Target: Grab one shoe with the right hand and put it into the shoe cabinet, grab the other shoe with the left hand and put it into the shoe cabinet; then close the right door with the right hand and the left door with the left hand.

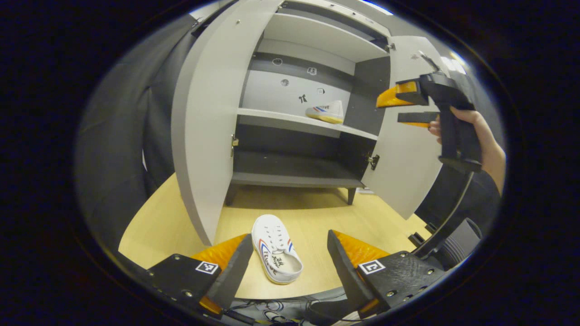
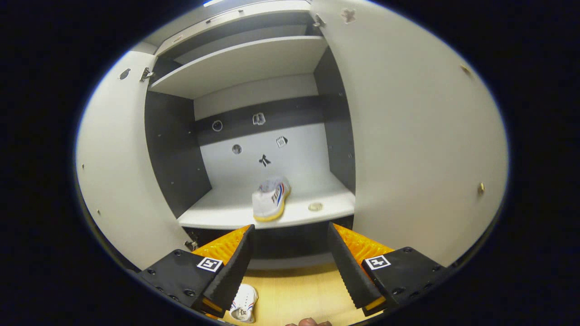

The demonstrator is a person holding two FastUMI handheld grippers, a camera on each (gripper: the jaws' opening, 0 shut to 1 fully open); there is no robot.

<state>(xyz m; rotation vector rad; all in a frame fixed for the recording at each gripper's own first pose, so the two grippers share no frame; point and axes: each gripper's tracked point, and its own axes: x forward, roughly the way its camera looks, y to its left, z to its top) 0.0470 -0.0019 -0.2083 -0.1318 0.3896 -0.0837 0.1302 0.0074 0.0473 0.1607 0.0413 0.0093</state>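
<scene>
Your left gripper [image 1: 290, 253] hovers with fingers apart over the shoe on the floor [image 1: 276, 249]. Your right gripper [image 2: 290, 253], fingers also spread and empty, faces the shoe cabinet [image 2: 244, 63], where the other shoe [image 2: 271, 199] sits on the middle shelf [image 2: 217, 210].

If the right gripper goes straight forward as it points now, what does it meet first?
Probably the shoe on the shelf: the right gripper, jaws open and empty, points into the cabinet at it. Depth is unclear.

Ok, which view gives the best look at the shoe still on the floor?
The left gripper view: the shoe on the floor lies whole and unobstructed between the open left claw fingers, before the shoe cabinet. The right gripper view catches just part of it, behind that claw's finger.
</scene>
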